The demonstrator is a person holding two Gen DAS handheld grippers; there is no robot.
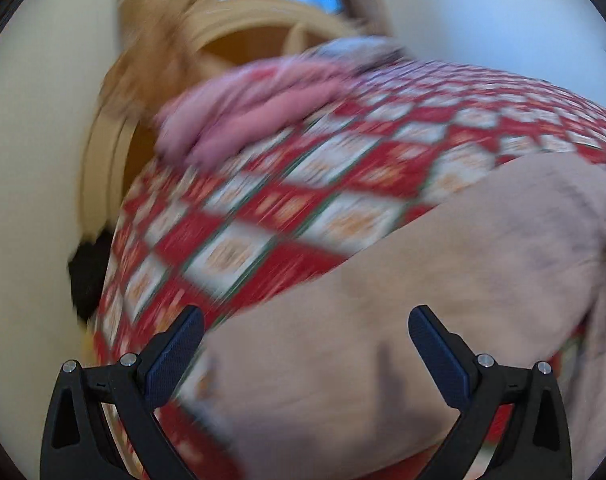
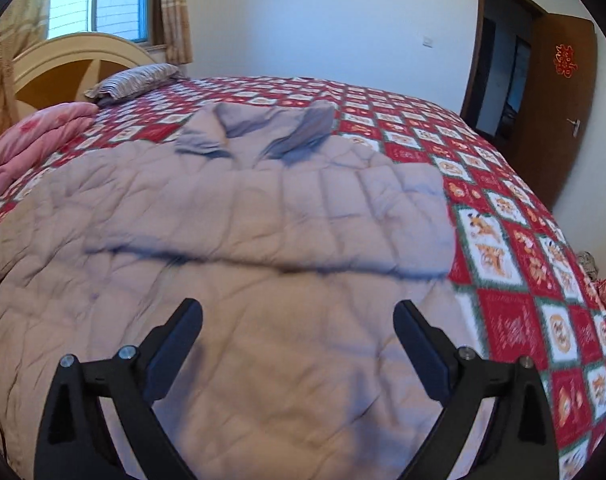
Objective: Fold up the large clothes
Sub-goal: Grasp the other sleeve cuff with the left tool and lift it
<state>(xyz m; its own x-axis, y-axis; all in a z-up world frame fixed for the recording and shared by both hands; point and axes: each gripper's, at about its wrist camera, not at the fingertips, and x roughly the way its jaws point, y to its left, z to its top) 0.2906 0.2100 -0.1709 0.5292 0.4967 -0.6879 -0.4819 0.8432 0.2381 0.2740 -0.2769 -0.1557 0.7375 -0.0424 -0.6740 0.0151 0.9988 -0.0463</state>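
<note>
Coat (image 2: pixel 239 232): collar toward headboard (image 2: pixel 75 64), long axis along the bed (image 2: pixel 503 240).
Look: pale pinkish-grey, quilted, wrinkled, spread flat.
Jaws: left gripper (image 1: pixel 305 334) and right gripper (image 2: pixel 298 326) released, empty.

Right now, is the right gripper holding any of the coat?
No, the right gripper has its fingers spread wide above the padded coat, with nothing pinched between them.
</note>
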